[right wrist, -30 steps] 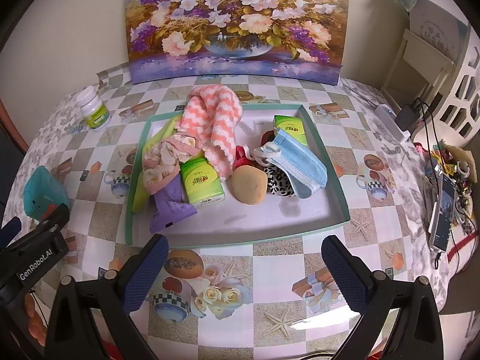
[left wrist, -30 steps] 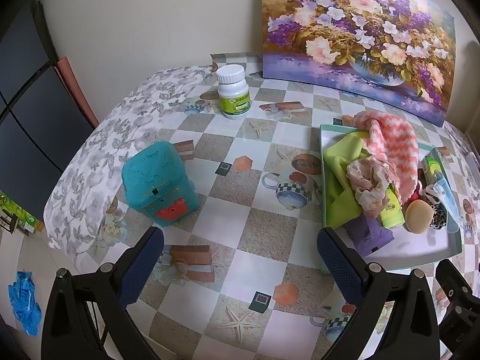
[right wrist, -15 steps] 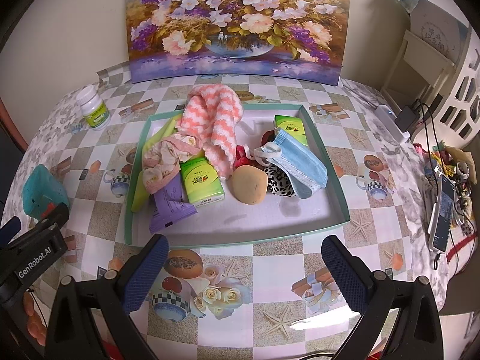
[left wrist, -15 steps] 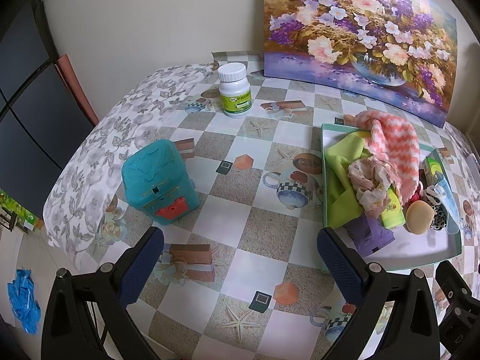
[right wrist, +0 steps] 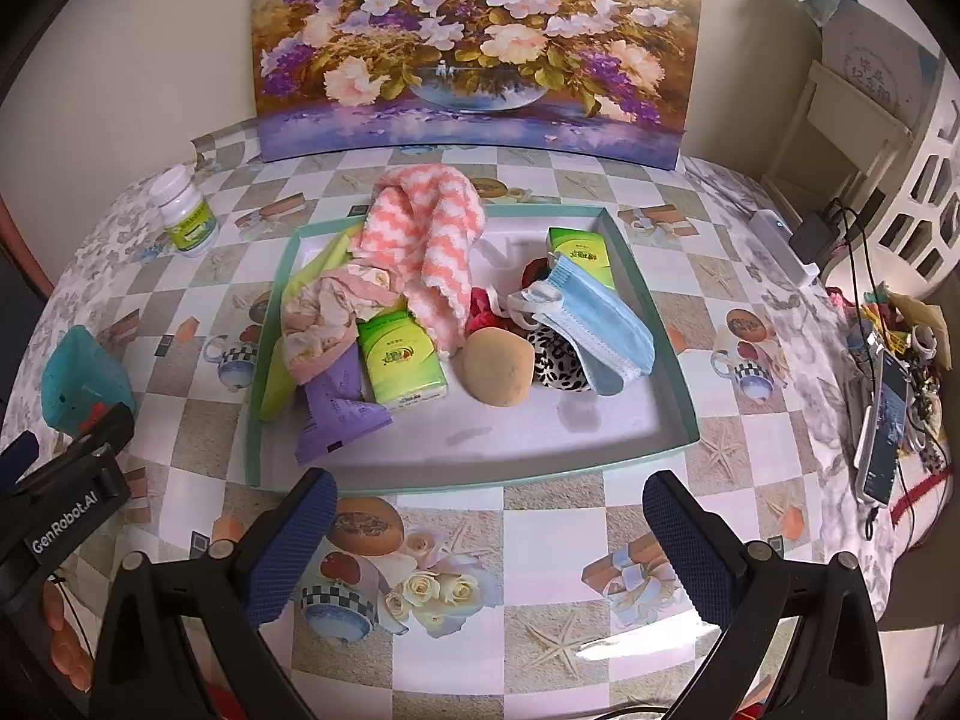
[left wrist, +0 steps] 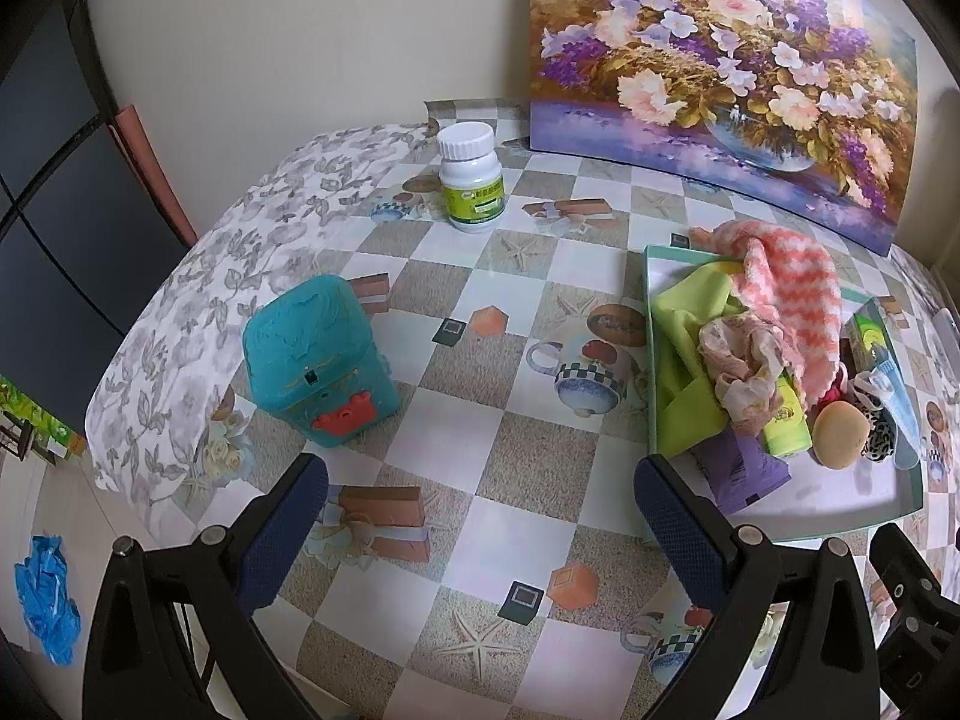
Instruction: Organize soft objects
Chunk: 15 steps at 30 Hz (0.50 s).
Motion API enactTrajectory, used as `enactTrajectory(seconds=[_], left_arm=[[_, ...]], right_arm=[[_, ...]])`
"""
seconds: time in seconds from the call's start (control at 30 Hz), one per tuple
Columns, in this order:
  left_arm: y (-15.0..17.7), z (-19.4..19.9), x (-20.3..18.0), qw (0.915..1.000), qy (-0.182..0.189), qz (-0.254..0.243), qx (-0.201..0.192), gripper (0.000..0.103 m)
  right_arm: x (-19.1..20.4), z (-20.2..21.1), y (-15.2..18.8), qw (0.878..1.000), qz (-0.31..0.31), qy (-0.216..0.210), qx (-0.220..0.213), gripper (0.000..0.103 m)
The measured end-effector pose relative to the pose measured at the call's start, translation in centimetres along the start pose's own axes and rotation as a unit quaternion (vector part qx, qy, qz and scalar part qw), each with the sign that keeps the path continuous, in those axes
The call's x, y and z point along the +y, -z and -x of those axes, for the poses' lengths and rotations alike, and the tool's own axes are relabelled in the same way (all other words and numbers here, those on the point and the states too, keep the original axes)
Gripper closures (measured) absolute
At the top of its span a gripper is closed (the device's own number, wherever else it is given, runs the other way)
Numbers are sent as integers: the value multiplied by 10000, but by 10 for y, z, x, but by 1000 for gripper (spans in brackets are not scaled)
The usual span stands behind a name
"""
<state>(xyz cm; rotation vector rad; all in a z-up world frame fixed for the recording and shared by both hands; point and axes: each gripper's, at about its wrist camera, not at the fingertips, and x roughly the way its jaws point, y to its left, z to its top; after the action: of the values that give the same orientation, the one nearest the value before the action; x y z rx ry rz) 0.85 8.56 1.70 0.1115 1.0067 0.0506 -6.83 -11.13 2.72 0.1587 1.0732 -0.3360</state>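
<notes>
A teal-rimmed tray (right wrist: 654, 455) (left wrist: 649, 360) holds a heap of soft things: a pink-and-white zigzag towel (right wrist: 433, 240) (left wrist: 792, 294), a lime cloth (left wrist: 690, 360), a floral rag (right wrist: 327, 312), a blue face mask (right wrist: 600, 324), a tan sponge (right wrist: 498, 367) (left wrist: 839, 435), two green tissue packs (right wrist: 401, 360), a purple pouch (right wrist: 339, 414) and a leopard scrunchie (right wrist: 558, 363). My right gripper (right wrist: 489, 546) hovers open just in front of the tray. My left gripper (left wrist: 480, 531) hangs open over the tablecloth, left of the tray.
A teal toy box (left wrist: 318, 360) stands left of centre and a white pill bottle (left wrist: 471, 177) at the back. A flower painting (right wrist: 474, 42) leans on the wall. Phone, cables and clutter (right wrist: 888, 414) line the right edge. Blue gloves (left wrist: 45, 594) lie on the floor.
The left wrist view has crept slightly closer to the table; the right view is almost unchanged. Both grippers stay open and nothing in the tray has moved.
</notes>
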Motion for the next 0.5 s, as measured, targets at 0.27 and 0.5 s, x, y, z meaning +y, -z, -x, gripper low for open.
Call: enactTrajectory(seconds=[0.27,0.5], left_arm=[[1,-2,1,10000,-13,72,56,1],[1,-1,3,9999,-49,113,30,1]], right_arm=[[-1,0,0,10000,12,22,29,0],[-1,-1,1,10000,22,32,38,0]])
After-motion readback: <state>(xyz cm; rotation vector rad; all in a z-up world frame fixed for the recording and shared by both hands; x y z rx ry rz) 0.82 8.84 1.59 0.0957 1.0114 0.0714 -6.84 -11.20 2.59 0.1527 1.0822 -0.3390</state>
